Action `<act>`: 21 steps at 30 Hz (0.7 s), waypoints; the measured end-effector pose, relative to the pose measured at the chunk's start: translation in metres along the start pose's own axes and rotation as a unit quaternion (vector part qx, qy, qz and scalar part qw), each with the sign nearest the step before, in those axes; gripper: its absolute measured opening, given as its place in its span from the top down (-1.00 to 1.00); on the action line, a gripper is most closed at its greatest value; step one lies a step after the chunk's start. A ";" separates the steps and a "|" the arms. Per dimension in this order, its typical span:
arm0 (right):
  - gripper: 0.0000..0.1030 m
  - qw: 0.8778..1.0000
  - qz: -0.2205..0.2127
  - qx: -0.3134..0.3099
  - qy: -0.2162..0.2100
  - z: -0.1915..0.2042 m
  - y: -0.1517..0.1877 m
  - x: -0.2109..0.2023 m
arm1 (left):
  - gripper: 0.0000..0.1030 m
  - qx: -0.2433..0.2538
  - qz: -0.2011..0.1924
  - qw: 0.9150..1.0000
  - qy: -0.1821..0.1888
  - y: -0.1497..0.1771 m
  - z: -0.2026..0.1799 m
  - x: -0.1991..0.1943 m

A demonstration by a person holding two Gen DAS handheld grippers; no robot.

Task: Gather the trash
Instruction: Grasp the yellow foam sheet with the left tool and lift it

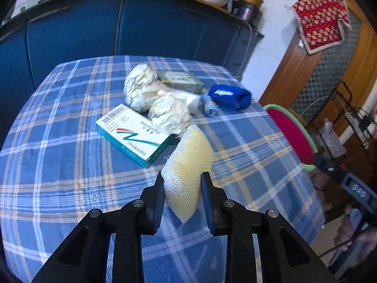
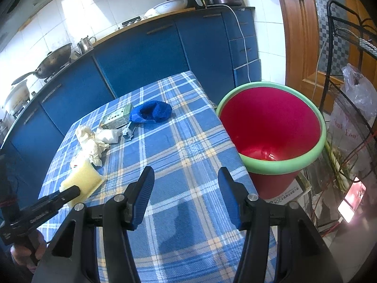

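Note:
My left gripper [image 1: 182, 176] is shut on a yellowish bubble-wrap pouch [image 1: 190, 165] and holds it above the checked tablecloth [image 1: 59, 141]; the pouch also shows in the right wrist view [image 2: 82, 179]. Behind it lie a white and teal box [image 1: 133, 134], crumpled white paper wads [image 1: 150, 96], a green box [image 1: 180, 81], a blue cloth [image 1: 229, 96] and a small light-blue scrap [image 1: 209, 107]. My right gripper [image 2: 186, 174] is open and empty above the table's right side, next to the red bin with a green rim [image 2: 271, 127].
Blue kitchen cabinets [image 2: 141, 54] stand behind the table, with a wok [image 2: 51, 63] and appliances on the counter. A black wire rack [image 2: 348, 75] with a plastic bag stands right of the bin. The bin's rim shows beyond the table edge in the left wrist view [image 1: 292, 132].

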State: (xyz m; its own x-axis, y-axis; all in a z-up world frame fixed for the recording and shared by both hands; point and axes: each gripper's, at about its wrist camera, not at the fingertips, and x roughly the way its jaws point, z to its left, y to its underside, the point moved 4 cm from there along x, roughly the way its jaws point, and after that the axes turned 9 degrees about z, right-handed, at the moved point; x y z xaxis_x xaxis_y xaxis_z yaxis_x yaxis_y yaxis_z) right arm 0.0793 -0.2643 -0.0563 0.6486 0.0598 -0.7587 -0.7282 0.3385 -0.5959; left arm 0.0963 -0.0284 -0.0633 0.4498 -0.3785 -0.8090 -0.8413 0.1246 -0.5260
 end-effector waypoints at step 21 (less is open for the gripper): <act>-0.13 0.998 0.030 -0.045 -0.022 0.039 -0.039 0.041 | 0.44 -0.024 -0.105 0.991 -0.079 -0.078 0.027 -0.031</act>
State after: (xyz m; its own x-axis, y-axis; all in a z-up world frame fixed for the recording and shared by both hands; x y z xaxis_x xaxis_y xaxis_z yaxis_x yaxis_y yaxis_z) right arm 0.1435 -0.2386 -0.0540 0.6107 0.1187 -0.7829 -0.7818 0.2478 -0.5722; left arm 0.1555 -0.0018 -0.0040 0.6549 -0.2421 -0.7159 -0.7354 0.0140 -0.6775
